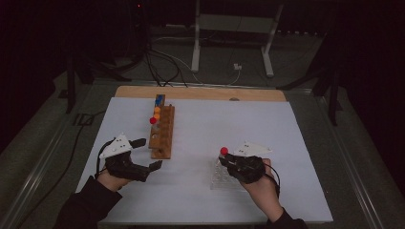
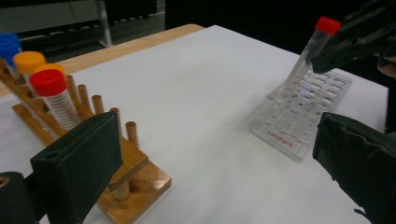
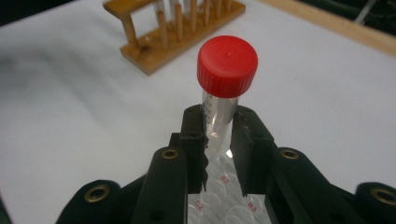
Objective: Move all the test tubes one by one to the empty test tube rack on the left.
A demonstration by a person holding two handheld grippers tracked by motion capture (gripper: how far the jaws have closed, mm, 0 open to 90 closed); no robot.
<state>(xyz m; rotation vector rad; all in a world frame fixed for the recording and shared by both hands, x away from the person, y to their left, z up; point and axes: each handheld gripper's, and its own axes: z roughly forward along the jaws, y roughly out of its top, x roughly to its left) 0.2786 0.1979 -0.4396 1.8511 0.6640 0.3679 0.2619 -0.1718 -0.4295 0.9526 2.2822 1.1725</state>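
White paper covers the table (image 1: 286,143), where the right gripper (image 3: 219,140) clamps a red-capped clear plastic tube (image 3: 223,88) over the clear acrylic rack (image 2: 299,116) near the front edge, while the left gripper (image 2: 210,158) gapes empty.

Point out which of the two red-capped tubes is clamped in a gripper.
The red-capped tube over the clear plastic rack: the right gripper is shut on it just below the cap. The other red-capped tube stands untouched in the wooden rack.

High view dim, my surroundings black; white table sheet (image 1: 205,143) lit evenly; gripper views soft-focused at near jaws.
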